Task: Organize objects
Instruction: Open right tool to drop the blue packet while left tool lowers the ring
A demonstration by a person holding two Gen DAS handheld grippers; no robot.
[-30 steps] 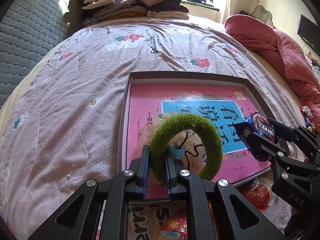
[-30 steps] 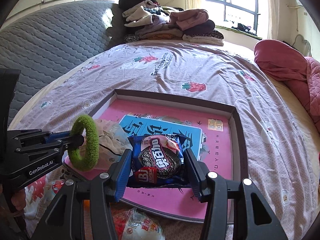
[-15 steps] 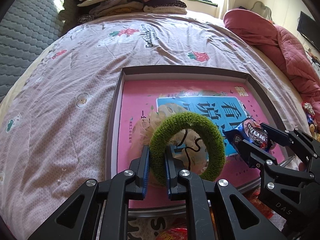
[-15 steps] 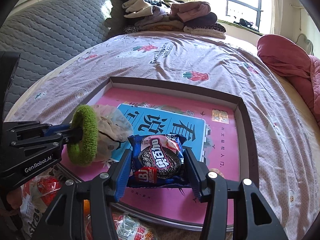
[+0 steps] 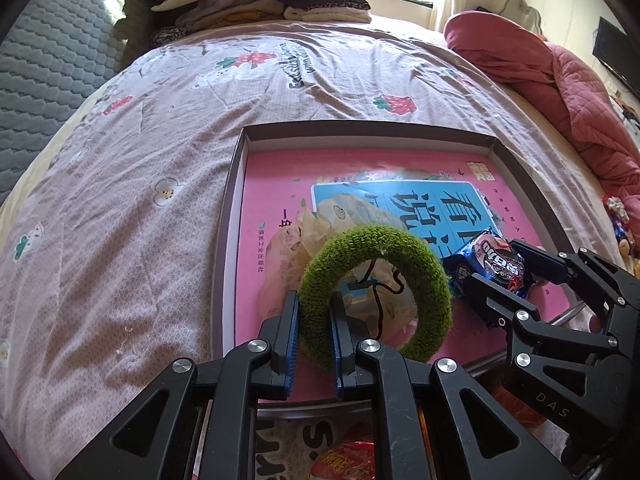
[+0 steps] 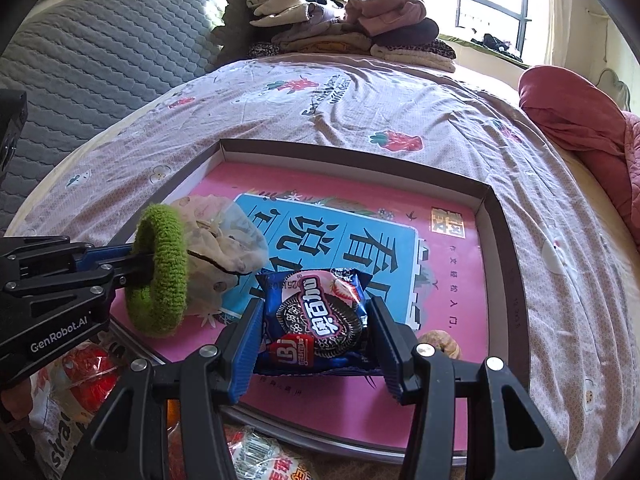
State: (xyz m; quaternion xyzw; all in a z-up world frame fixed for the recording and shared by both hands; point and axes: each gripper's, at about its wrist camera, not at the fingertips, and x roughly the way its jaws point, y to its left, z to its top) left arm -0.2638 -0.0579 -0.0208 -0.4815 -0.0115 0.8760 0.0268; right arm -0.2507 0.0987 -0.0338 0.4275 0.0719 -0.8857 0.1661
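A bed with a strawberry-print sheet bears a shallow box lined with a pink book. The left gripper pinches a green knitted ring at six o'clock of its loop — over a mesh pouch. The right gripper, at five o'clock in the box, clasps a blue cookie packet.

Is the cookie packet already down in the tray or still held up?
Held. The right gripper clamps the cookie packet by both sides above the tray; whether its bottom edge touches is unclear.
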